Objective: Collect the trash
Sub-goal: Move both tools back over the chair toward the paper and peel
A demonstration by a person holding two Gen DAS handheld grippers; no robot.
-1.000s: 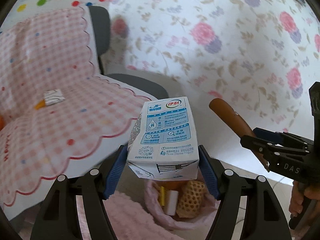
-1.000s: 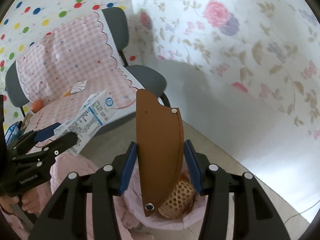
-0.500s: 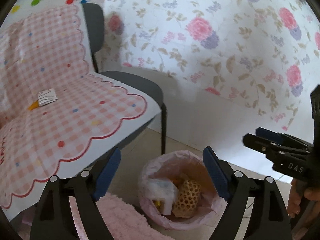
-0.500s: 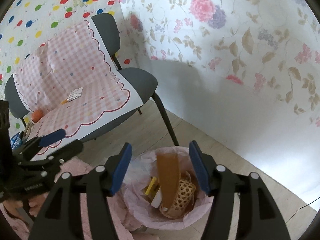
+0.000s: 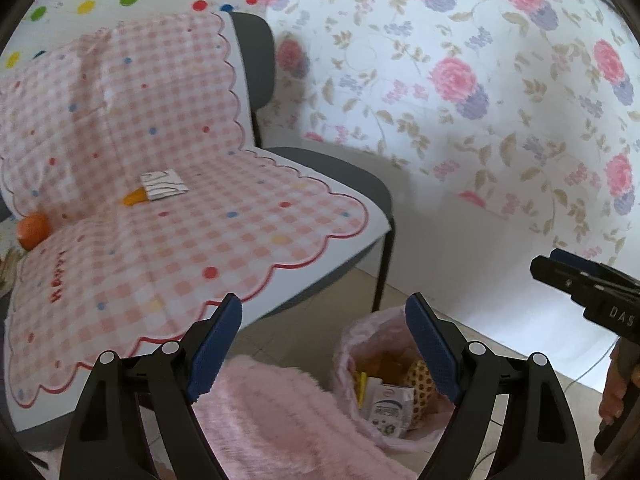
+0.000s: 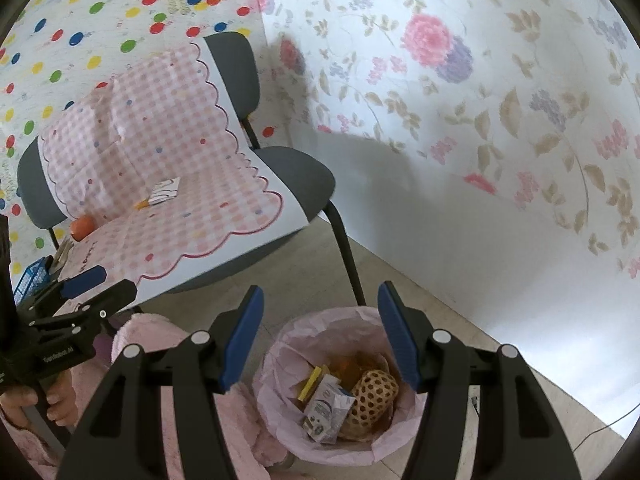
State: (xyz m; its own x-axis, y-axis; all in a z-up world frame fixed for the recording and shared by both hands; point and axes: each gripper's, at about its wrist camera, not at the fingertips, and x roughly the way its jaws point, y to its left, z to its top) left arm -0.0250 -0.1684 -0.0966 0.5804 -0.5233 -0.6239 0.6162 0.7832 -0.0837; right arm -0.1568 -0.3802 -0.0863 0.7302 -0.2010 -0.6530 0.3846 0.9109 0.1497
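A trash bin with a pink liner (image 6: 280,344) stands on the floor by the chair; it also shows in the left wrist view (image 5: 348,344). Inside lie a white milk carton (image 6: 326,412), a yellow foam net (image 6: 372,396) and a yellow scrap (image 6: 310,386). The milk carton also shows in the left wrist view (image 5: 386,408). My right gripper (image 6: 320,336) is open and empty above the bin. My left gripper (image 5: 324,350) is open and empty, left of the bin. A small white wrapper (image 5: 164,185) with an orange piece (image 5: 135,199) lies on the chair seat.
A grey chair (image 6: 296,168) with a pink checked cloth (image 5: 160,240) stands against the floral wall. An orange ball (image 5: 33,230) sits at the seat's back left. A pink fluffy rug (image 5: 280,420) lies beside the bin. A blue basket (image 6: 34,278) is at far left.
Both grippers opened and dropped their loads into the bin: the left its milk carton, the right a brown leather sheath. Both views have since swung towards the chair.
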